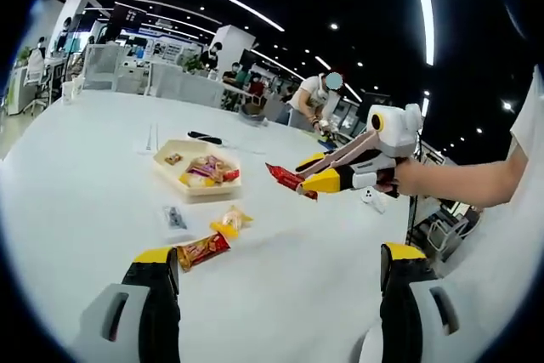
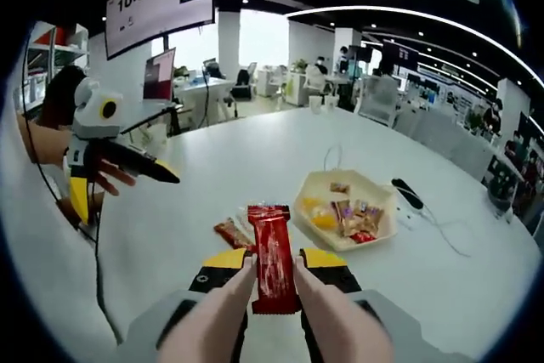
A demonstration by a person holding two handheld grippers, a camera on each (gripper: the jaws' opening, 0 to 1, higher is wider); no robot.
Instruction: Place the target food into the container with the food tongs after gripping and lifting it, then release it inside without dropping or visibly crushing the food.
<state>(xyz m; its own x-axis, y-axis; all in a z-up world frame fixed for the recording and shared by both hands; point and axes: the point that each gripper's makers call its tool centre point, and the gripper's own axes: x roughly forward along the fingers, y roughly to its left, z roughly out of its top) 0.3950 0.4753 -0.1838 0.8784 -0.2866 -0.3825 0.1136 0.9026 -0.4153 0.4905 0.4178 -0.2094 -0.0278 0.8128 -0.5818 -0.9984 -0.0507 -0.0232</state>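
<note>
My right gripper is shut on a red snack packet, which stands upright between the jaws above the white table. The left gripper view shows that same gripper coming in from the right with the red packet at its tip, level with the beige container and to its right. The container holds several wrapped snacks. My left gripper is open with nothing between its jaws, low over the table near an orange-red packet. In the right gripper view, a hand holds the left gripper.
Loose on the table are a yellow packet, a clear packet and a brown-red packet. A black device with a white cable lies beyond the container. People and desks are at the far side of the room.
</note>
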